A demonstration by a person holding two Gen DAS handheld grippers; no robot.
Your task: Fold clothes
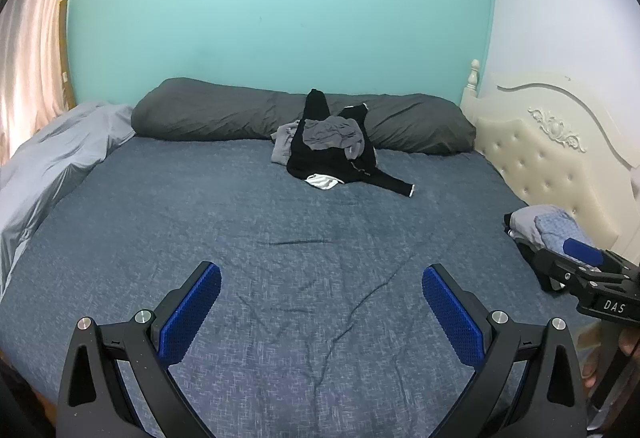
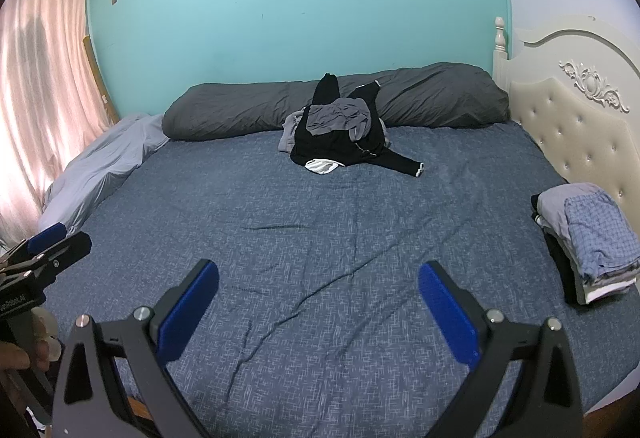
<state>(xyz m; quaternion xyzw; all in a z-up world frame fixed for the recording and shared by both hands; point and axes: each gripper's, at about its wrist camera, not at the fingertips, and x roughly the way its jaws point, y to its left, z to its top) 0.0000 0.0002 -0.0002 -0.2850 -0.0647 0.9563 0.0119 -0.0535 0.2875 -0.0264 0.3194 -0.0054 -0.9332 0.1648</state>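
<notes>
A heap of unfolded clothes (image 1: 332, 149) (image 2: 340, 135), black with grey pieces on top and a white bit below, lies at the far side of the bed against a dark grey bolster (image 1: 224, 113) (image 2: 248, 105). A stack of folded clothes (image 1: 548, 228) (image 2: 592, 238), checked blue on top, rests at the right edge by the headboard. My left gripper (image 1: 322, 286) hangs open over the near part of the blue sheet, nothing between its blue pads. My right gripper (image 2: 318, 282) is open too, empty, over the same near area; it also shows at the right of the left wrist view.
The blue bed sheet (image 1: 280, 222) (image 2: 320, 222) is creased in the middle. A light grey duvet (image 1: 56, 157) (image 2: 104, 165) is bunched along the left side. A cream tufted headboard (image 1: 540, 153) (image 2: 580, 117) stands at the right, a pink curtain (image 2: 44, 77) at the left.
</notes>
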